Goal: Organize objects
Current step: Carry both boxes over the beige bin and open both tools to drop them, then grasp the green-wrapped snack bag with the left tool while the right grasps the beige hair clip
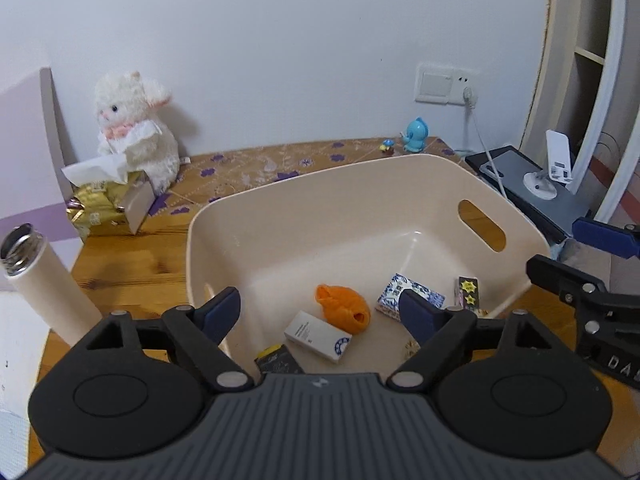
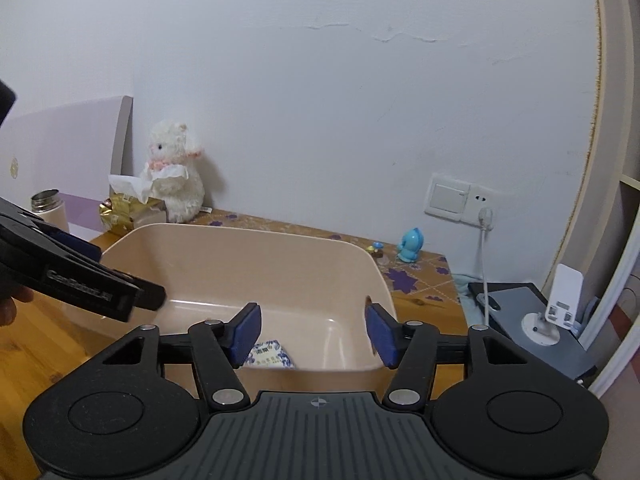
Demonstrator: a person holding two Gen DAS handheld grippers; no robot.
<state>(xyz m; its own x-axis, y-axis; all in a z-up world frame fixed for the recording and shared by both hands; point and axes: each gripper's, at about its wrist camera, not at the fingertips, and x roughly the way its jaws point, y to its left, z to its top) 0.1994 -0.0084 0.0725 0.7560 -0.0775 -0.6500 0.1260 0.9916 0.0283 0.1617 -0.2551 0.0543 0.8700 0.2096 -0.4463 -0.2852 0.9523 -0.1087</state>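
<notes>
Hovering over the near rim of the beige basin (image 1: pixel 420 184), the left gripper (image 1: pixel 320 312) has its fingers spread and empty; inside lie an orange toy (image 1: pixel 344 308), a white box (image 1: pixel 318 335) and a blue-patterned packet (image 1: pixel 416 296). Right gripper (image 2: pixel 314 334), likewise spread and empty, faces the basin's right end.

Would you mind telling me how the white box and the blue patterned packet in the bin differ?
The white box is plain white with one round blue emblem; the blue patterned packet is covered in blue-and-white print. The white box lies left of the orange toy, the packet right of it. Both lie flat in the beige bin.
</notes>
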